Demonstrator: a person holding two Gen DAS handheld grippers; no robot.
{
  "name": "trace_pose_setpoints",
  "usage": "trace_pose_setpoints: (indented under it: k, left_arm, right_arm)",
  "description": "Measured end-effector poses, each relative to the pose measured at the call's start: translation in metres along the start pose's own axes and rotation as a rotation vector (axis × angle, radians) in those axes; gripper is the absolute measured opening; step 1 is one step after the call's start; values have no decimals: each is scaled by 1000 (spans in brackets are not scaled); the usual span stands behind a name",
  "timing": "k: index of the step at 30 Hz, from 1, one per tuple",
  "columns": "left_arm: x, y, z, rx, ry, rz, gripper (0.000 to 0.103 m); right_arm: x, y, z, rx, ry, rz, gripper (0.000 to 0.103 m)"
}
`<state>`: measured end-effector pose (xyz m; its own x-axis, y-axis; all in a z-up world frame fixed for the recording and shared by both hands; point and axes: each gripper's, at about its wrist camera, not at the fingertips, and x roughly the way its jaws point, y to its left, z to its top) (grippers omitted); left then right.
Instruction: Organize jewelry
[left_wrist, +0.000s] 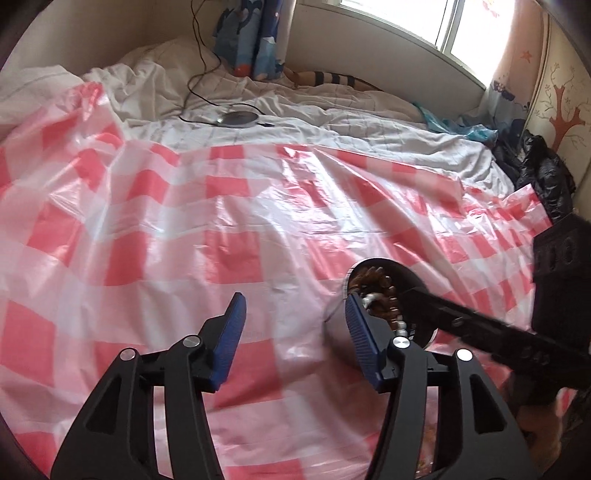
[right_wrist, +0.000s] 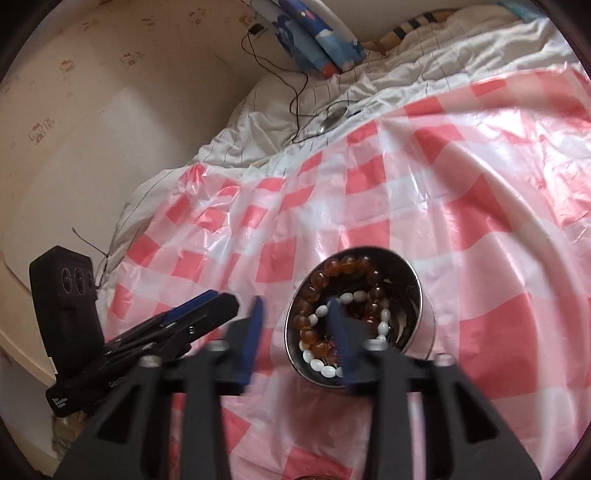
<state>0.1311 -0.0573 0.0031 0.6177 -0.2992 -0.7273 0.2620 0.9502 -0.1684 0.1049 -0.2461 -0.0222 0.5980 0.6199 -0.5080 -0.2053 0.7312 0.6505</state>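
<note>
Steel tin (right_wrist: 424, 325) sits on the pink-and-white checked plastic sheet (right_wrist: 461, 192) spread over the bed, and it's holding the jewelry: an amber bead bracelet (right_wrist: 314, 284) curled round the inside wall and a white bead string (right_wrist: 321, 365) looped in the middle. The right gripper (right_wrist: 301, 336) hangs right over the near rim with its jaws spread open and nothing in them, one finger inside the tin among the beads, the other outside it. The left gripper (left_wrist: 295, 332) is just beside the tin, jaws also wide and empty (its right finger sits against the tin's side from that camera). My guess is a strand is about to be handled. I'd close slowly on one strand only, low on the beads, and steady the tin with the left so it doesn't skate on that slippery plastic.
</note>
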Motion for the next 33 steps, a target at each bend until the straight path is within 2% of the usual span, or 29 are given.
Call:
trace_pose_setpoints:
  k: [1, 3, 5, 7, 8, 14, 19, 33]
  left_arm:
    - [-2, 0, -2, 18, -10, 31, 59]
    - [-5, 1, -5, 45, -20, 63, 65]
    - [-7, -3, -9, 82, -30, 95, 73]
    - [-7, -8, -12, 114, -37, 121, 75]
    - [-7, -11, -14, 133, -40, 136, 77]
    - [-7, -27, -18, 210, -73, 187, 83]
    - [-7, -42, -18, 269, -113, 219, 86]
    - [-19, -51, -6, 223, -218, 189, 90]
  right_arm:
    - [-4, 2, 0, -11, -13, -4, 40]
    - [-19, 7, 2, -29, -62, -22, 53]
    - [-34, 6, 1, -22, -111, -32, 55]
    - [-43, 3, 0, -1, -132, -44, 59]
    - [-46, 0, -2, 13, -141, -56, 65]
    - [-51, -15, -1, 93, -142, -79, 67]
    - [-47, -15, -2, 92, -117, -96, 70]
    - [-51, -7, -3, 64, -102, -88, 74]
